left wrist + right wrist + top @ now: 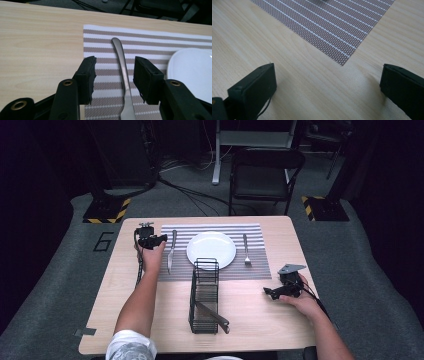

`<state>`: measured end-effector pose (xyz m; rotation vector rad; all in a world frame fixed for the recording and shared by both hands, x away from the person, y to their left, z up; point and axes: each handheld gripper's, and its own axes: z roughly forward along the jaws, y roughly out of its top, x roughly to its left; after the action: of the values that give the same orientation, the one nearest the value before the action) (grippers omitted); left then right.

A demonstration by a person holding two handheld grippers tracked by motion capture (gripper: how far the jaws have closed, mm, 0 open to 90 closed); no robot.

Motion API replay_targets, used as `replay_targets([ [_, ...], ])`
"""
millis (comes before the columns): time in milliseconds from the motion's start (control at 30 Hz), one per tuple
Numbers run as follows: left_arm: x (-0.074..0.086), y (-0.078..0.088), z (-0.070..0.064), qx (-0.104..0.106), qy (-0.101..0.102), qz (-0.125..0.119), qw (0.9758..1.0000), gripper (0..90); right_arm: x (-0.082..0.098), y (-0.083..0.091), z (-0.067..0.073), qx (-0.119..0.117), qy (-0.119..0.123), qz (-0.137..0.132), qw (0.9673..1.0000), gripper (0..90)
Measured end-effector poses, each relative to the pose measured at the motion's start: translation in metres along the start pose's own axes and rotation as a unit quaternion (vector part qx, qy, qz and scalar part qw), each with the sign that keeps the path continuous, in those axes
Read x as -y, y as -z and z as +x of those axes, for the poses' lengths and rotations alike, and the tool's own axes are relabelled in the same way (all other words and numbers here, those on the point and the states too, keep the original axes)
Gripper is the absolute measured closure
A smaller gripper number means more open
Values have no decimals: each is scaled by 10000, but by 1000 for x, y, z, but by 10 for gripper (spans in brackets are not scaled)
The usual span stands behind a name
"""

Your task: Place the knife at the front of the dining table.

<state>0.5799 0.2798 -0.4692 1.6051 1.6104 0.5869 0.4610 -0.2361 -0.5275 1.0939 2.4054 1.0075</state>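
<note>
**Left gripper over the knife, right gripper resting off the mat**

The high view takes in the whole setting: a wooden table [130, 310] with a striped placemat [257, 265], a white plate [211, 249] at its middle, a knife [171, 251] left of the plate and a fork [246, 250] right of it. The left gripper view gives what the high view cannot: the left gripper [115, 67] hangs with its jaws open, one on each side of the knife's handle [122, 62] and apart from it, gripping nothing. The plate's rim [175, 72] lies just beside the right-hand jaw there.

The right gripper view shows the right gripper [328, 82] spread wide over bare wood, empty, with the placemat's corner [342, 62] just ahead of the jaws. In the high view this gripper [272, 292] sits near the table's right edge, held in the person's hand [300, 302].

A black wire basket [204, 295] stands on the near half of the table, in front of the plate. Inside it lies one utensil [212, 316], slanting across the bottom; what kind it is, I cannot tell.

The knife lies flat on the mat, its long axis running from near to far edge, parallel to the fork
</note>
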Motion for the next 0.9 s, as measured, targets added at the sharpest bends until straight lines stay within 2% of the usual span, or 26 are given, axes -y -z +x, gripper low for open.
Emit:
replay_targets([
  [300,18,29,0,300,-324,92,9990,508,0,0,0,0,-2,2,10000,1],
  [600,34,55,-1,576,-443,66,9973,478,0,0,1,16,-28,9,10000,1],
  [900,56,74,-5,704,-830,192,9939,459,0,0,1,20,-30,9,10000,1],
])
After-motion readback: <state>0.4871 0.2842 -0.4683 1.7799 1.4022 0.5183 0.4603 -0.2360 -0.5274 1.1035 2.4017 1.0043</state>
